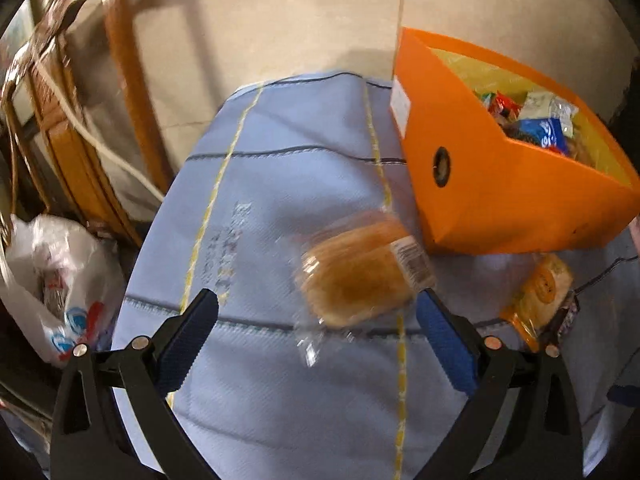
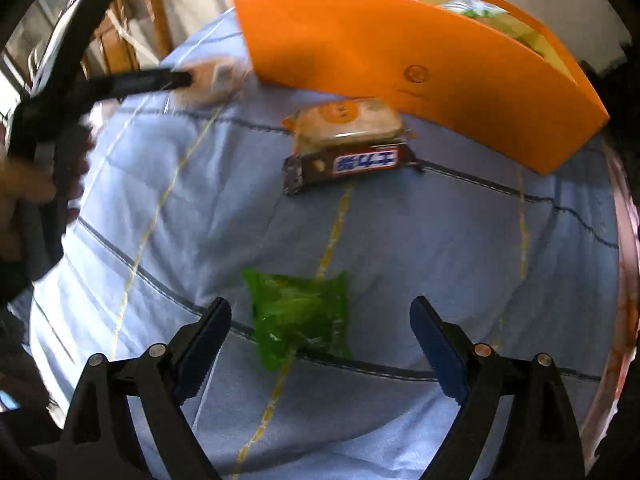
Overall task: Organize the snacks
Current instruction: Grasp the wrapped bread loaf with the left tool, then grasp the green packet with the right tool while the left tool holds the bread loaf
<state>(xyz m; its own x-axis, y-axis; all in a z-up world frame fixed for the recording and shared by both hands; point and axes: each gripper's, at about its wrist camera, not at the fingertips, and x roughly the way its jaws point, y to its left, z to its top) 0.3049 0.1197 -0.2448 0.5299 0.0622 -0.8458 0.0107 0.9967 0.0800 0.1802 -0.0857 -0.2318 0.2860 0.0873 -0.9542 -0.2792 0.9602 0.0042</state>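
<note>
A clear-wrapped bread roll (image 1: 360, 270) lies on the light blue tablecloth (image 1: 280, 184), just beyond my open left gripper (image 1: 318, 308), nearer its right finger. An orange bin (image 1: 504, 196) holding several snack packets stands to the right. My right gripper (image 2: 320, 316) is open over a green snack packet (image 2: 300, 318) lying between its fingers. Farther off, a wrapped cake (image 2: 348, 124) and a brown chocolate bar (image 2: 352, 164) lie against the orange bin (image 2: 420, 76). The left gripper's finger (image 2: 152, 80) shows at the bread roll (image 2: 212, 84) in the right wrist view.
A yellow-wrapped snack (image 1: 540, 292) lies right of the roll, below the bin. A white plastic bag (image 1: 60, 280) sits off the table's left edge by a wooden chair (image 1: 80, 152). The tablecloth's far edge ends near a beige wall.
</note>
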